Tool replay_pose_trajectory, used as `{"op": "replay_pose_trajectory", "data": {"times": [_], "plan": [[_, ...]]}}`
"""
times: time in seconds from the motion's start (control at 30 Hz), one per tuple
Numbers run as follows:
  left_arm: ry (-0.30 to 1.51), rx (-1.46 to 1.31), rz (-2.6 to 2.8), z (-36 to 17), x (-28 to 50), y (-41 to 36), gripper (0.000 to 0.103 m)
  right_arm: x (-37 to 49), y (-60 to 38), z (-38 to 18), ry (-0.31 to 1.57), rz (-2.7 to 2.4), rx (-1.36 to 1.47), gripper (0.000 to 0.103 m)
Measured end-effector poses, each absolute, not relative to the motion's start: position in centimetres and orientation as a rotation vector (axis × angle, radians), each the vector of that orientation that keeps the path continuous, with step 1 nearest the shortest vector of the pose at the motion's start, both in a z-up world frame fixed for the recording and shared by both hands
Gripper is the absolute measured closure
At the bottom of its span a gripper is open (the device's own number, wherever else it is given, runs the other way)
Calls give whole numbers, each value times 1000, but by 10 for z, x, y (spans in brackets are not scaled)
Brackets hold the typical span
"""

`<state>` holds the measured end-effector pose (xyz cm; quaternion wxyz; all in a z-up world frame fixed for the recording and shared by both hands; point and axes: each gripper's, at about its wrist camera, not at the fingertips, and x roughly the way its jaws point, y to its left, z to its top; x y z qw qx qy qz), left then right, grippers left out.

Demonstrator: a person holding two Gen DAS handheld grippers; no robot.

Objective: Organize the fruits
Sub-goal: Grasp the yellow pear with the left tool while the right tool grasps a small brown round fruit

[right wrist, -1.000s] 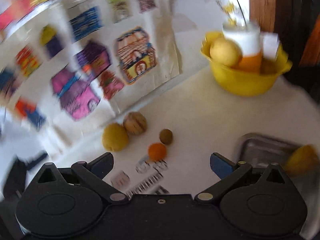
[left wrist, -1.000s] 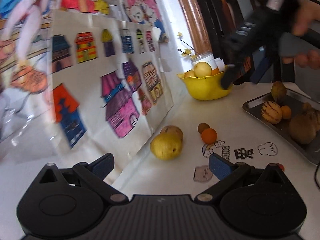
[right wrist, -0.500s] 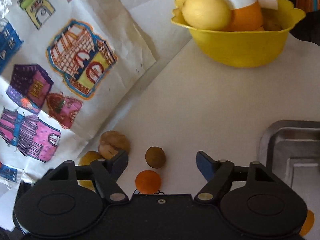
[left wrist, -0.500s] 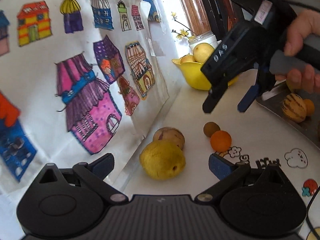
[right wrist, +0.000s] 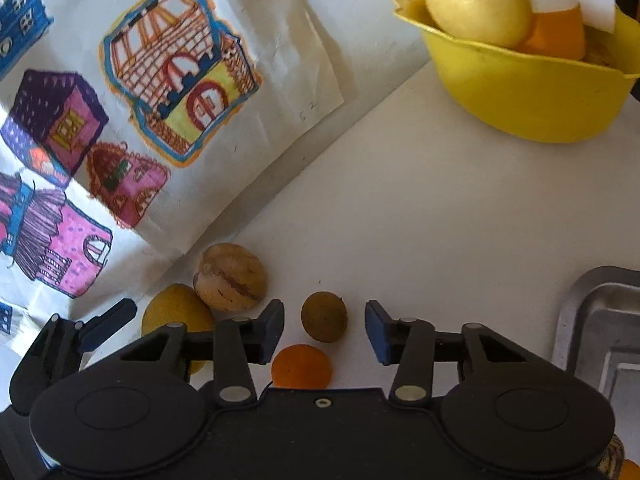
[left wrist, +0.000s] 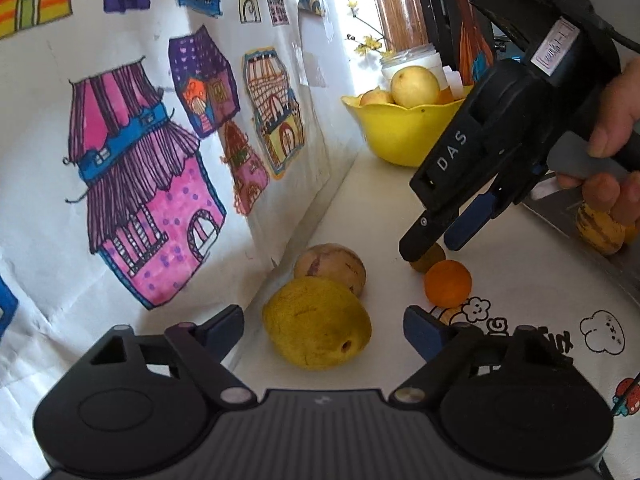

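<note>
On the white table lie a yellow pear, a tan striped melon-like fruit behind it, a small brown fruit and a small orange. My left gripper is open, its fingers on either side of the pear, apart from it. My right gripper is open, lowered around the brown fruit, which sits between its fingers; the orange is just below. The right gripper also shows in the left wrist view, half hiding the brown fruit.
A yellow bowl with pale fruit and a jar stands at the back. A metal tray lies at the right, holding a striped fruit. A paper sheet with coloured house drawings leans along the left.
Both grippers have moved closer to the fruits. The right gripper has come down and narrowed around the small brown fruit. The left has closed in on the pear.
</note>
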<state>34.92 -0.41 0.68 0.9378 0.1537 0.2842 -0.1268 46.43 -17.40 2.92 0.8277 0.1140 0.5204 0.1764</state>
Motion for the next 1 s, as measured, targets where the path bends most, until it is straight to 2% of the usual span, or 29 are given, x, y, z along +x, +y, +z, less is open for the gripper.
{"op": "replay_pose_trajectory", "data": {"times": [0.17,0.33,0.43,1.0], "plan": [[615,276,-243,3,359,-1,28,465,-166,26,1096,388,206,64],[618,216,-239,2,364,7,36,461,-159,24,1085,399,160,70],[621,200,-236,2,364,9,37,460,-157,24,1078,403,134,75],[663,56,-200,10,342,22,41,440,-170,31,990,450,113,75]]}}
